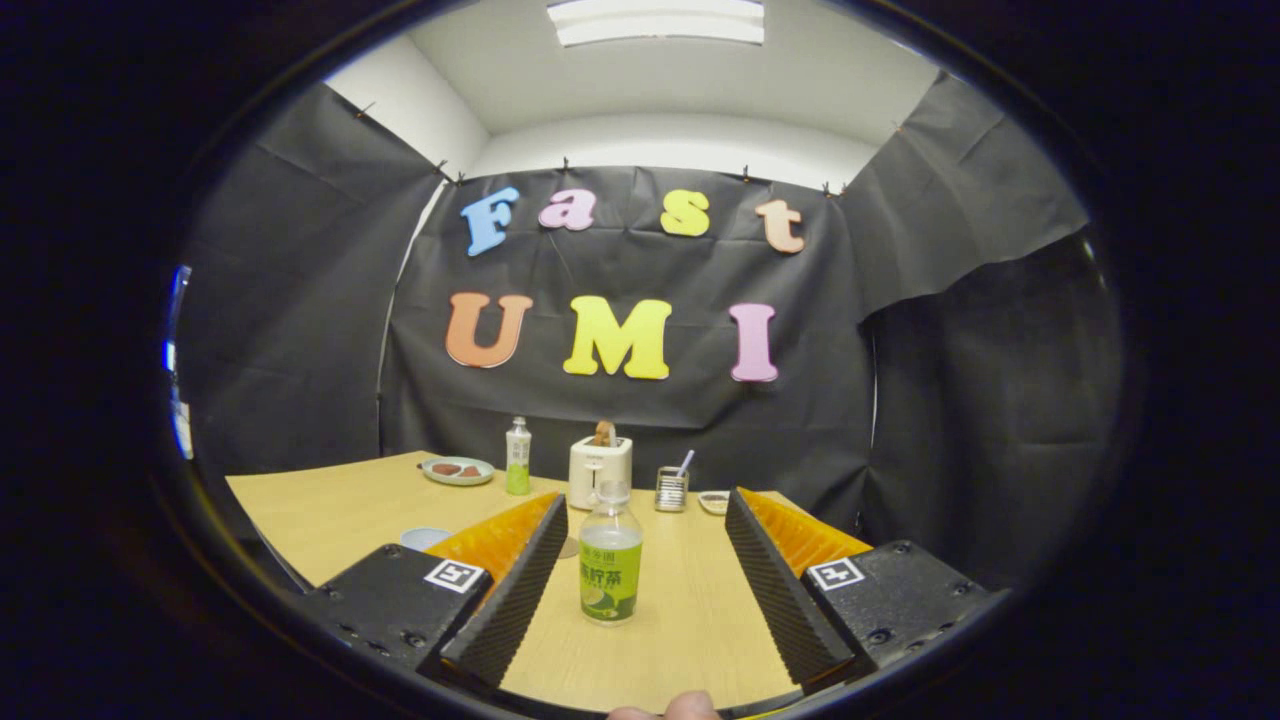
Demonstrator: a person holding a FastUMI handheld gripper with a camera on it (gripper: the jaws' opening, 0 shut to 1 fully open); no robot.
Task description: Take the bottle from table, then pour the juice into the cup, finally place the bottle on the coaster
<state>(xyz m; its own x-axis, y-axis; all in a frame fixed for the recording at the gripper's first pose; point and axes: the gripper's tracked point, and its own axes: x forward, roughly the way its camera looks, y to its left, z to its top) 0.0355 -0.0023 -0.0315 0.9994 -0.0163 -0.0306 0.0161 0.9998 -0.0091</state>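
Note:
A clear bottle (610, 562) with a green label and green juice in its lower half stands upright on the wooden table (340, 510). It is between my two fingers, nearer the left one, and neither finger touches it. My gripper (645, 503) is open wide. A pale blue cup (424, 537) peeks out beyond the left finger, mostly hidden by it. A small grey round piece (569, 547), perhaps the coaster, shows just beside the left fingertip, behind the bottle.
At the table's far side stand a second green bottle (517, 457), a plate (457, 470) with dark pieces, a white toaster (599, 468) with bread in it, a metal holder (671, 490) and a small dish (714, 501). A person's fingertip (690, 705) shows below the fingers.

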